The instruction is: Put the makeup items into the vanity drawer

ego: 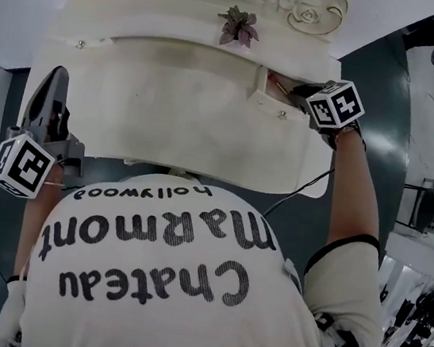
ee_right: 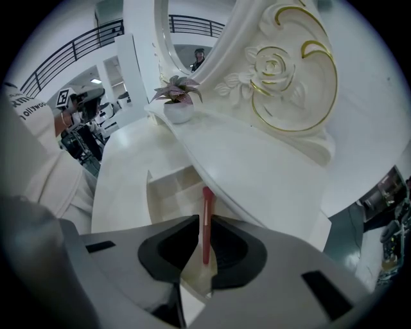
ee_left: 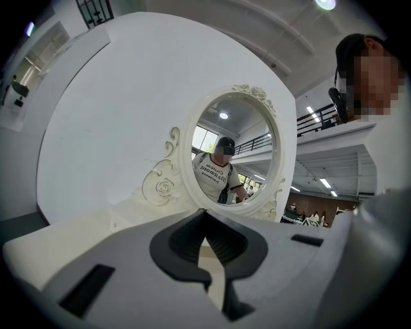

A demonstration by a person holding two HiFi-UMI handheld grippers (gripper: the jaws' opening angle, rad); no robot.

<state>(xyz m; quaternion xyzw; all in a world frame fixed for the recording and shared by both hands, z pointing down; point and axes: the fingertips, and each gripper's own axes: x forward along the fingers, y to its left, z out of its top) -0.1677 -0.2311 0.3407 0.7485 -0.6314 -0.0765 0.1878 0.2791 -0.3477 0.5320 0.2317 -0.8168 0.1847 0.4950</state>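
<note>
A slim red makeup pencil (ee_right: 205,207) stands between the jaws of my right gripper (ee_right: 201,225), which is shut on it. It hangs tip first over the open drawer (ee_right: 172,188) of the white vanity. In the head view that drawer (ego: 269,101) is pulled out at the vanity's right end, and the right gripper (ego: 283,87) reaches into it with the pencil (ego: 276,79). My left gripper (ego: 56,79) is held off the vanity's left edge, shut and with nothing in it. In its own view the left gripper (ee_left: 205,222) faces the oval mirror (ee_left: 234,151).
The cream vanity top (ego: 169,114) spreads between the two grippers. A small potted plant (ego: 238,26) sits on the shelf under the mirror, also visible as the plant (ee_right: 176,91) in the right gripper view. My torso presses against the vanity's front edge. Dark floor lies on both sides.
</note>
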